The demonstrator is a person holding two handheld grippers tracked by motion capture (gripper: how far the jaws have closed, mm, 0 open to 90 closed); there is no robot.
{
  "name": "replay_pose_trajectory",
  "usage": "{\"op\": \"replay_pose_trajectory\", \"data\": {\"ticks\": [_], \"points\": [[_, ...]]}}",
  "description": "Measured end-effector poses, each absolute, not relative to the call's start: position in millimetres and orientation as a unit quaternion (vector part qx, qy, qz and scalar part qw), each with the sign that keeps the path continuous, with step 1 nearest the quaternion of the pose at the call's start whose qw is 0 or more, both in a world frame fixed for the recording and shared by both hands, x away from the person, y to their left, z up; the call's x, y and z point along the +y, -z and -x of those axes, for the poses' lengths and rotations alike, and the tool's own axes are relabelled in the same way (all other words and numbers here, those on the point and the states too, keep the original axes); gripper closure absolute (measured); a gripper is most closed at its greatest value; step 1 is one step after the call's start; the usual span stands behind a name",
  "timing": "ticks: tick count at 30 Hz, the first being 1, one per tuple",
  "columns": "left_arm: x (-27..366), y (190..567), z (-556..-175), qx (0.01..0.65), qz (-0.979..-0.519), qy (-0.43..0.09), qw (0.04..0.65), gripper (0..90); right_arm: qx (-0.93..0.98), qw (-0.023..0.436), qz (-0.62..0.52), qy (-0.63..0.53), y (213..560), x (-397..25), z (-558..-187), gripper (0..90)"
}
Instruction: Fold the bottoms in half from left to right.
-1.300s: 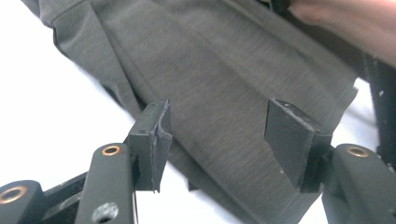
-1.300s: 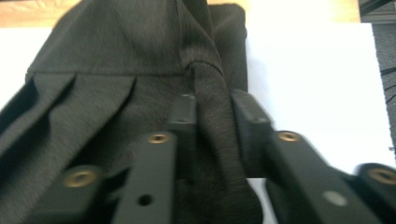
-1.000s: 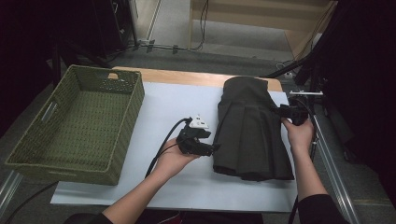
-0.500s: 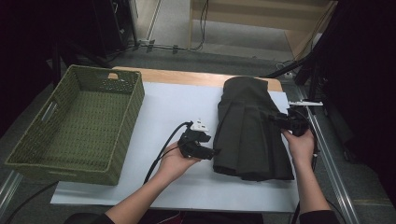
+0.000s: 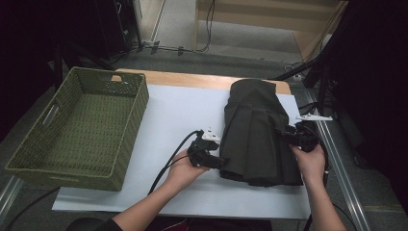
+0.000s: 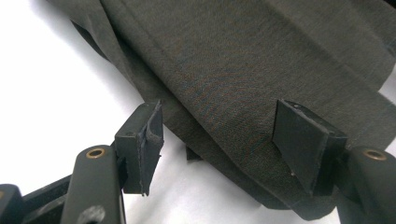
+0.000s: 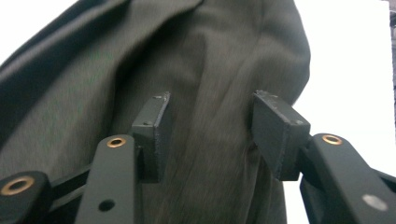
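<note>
Garment underside hidden; far hem cut off

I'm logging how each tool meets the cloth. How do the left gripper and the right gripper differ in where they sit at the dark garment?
The left gripper sits at the dark garment's near left corner, over the white mat; the right gripper sits midway along its right edge. In the left gripper view, the garment's edge runs between the jaws; in the right gripper view, fabric spans the gap. Both are open, gripping nothing.
</note>
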State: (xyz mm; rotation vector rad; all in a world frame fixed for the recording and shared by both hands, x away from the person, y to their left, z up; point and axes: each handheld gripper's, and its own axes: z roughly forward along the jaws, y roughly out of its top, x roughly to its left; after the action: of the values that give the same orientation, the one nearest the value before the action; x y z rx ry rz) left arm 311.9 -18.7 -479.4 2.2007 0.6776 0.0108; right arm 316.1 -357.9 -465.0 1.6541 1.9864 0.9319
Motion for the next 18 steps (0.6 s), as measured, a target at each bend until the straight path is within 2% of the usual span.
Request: {"op": "replay_pose_trajectory", "data": {"ticks": [7, 10, 12, 16, 18], "points": [[-31, 492, -309, 0.262, -0.878, 0.003, 0.401, 37.6, 0.713, 0.183, -0.598, -0.316, 489, -360, -314, 48.5], [-36, 495, -307, 0.262, -0.878, 0.006, 0.4, 41.6, 0.706, 0.163, -0.606, -0.327, 497, -361, -315, 58.0], [-38, 495, -306, 0.265, -0.877, 0.009, 0.4, 46.7, 0.706, 0.143, -0.609, -0.331, 497, -361, -315, 67.5], [-41, 491, -302, 0.256, -0.871, 0.036, 0.418, 73.5, 0.713, 0.11, -0.6, -0.345, 489, -362, -313, 76.7], [-42, 490, -302, 0.257, -0.87, 0.054, 0.418, 81.3, 0.71, 0.101, -0.595, -0.362, 480, -364, -310, 79.2]]}}
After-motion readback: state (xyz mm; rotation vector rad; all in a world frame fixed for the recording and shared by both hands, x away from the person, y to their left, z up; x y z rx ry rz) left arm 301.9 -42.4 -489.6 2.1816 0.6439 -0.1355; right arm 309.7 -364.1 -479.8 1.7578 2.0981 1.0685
